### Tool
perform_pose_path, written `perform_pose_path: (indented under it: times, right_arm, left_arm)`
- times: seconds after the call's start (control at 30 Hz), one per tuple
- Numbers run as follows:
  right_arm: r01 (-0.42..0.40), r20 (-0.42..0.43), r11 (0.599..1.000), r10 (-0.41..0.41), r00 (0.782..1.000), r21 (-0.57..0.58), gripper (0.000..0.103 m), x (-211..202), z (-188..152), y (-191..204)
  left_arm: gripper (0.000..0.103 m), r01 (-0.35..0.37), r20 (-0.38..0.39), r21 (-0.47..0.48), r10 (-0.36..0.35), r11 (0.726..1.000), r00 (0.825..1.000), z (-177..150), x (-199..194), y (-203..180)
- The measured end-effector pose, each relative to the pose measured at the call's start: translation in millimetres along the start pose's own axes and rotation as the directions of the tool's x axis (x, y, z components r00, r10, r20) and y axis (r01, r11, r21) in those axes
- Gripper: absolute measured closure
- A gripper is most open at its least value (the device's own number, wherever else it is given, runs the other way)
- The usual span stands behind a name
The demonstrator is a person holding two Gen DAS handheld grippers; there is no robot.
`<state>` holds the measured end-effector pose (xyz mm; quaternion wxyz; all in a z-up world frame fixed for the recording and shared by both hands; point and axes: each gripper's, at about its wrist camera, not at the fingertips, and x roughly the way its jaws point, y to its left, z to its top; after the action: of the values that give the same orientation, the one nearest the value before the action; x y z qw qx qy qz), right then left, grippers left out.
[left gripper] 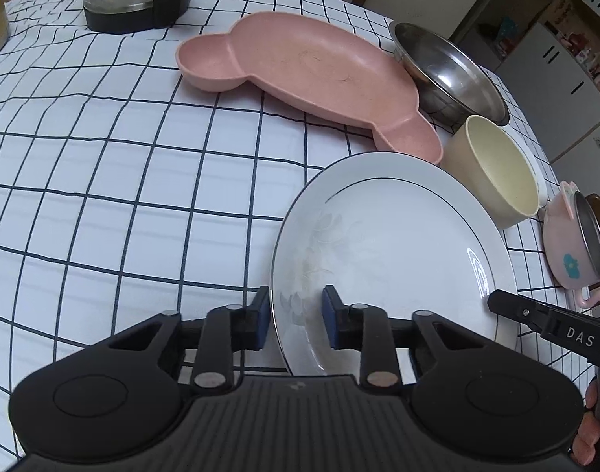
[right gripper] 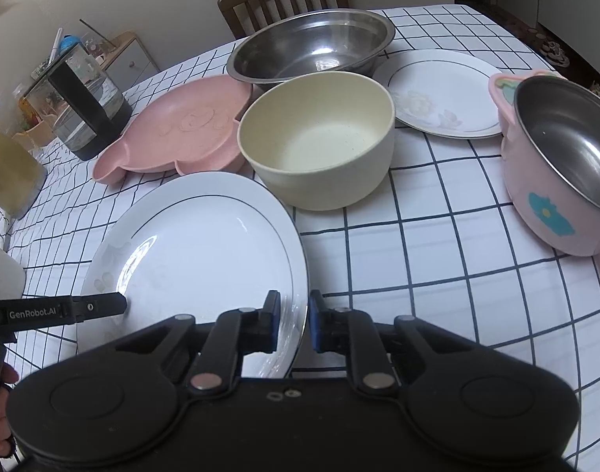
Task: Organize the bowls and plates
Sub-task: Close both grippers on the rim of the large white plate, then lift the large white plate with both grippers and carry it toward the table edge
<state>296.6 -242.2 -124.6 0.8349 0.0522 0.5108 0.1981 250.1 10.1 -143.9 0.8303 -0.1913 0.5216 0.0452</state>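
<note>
Plate [left gripper: 394, 251] rim is sitting between both pairs of fingers: your left gripper [left gripper: 296, 318] is pinching its left edge, your right gripper [right gripper: 294, 324] its right edge, jaws nearly closed

White plate [right gripper: 205, 244], cream bowl [right gripper: 319, 137], pink tray [left gripper: 300, 78], black-gridded white tablecloth [left gripper: 103, 196]
</note>
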Motion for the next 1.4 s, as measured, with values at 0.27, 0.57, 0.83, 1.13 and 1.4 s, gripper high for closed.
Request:
perform_pose_path:
  times: [0.27,0.57,0.83,1.13,1.4]
  right_arm:
    - [0.012,0.008,1.000,-0.012,1.000,0.019,0.093,-1,-3,0]
    - [0.012,0.006,1.000,-0.012,1.000,-0.020,0.092,-16,-26,13]
    - [-0.011,0.006,0.998,0.011,1.000,-0.063,0.092,-40,-57,43]
    - [-0.047,-0.003,0.995,0.047,0.999,-0.085,0.092,-59,-96,69]
    - [-0.063,-0.024,0.994,0.061,0.998,-0.084,0.092,-65,-129,84]
  left_arm:
    - [0.085,-0.025,0.013,0.016,0.025,1.000,1.000,-4,-7,0]
    - [0.086,-0.038,0.021,0.056,0.037,0.998,0.999,-32,-31,7]
    - [0.086,-0.048,0.026,0.047,0.047,0.998,0.999,-65,-66,31]
    - [0.086,-0.059,0.048,0.041,0.057,0.997,0.997,-107,-101,55]
    - [0.086,-0.060,0.039,0.047,0.058,0.997,0.998,-138,-112,74]
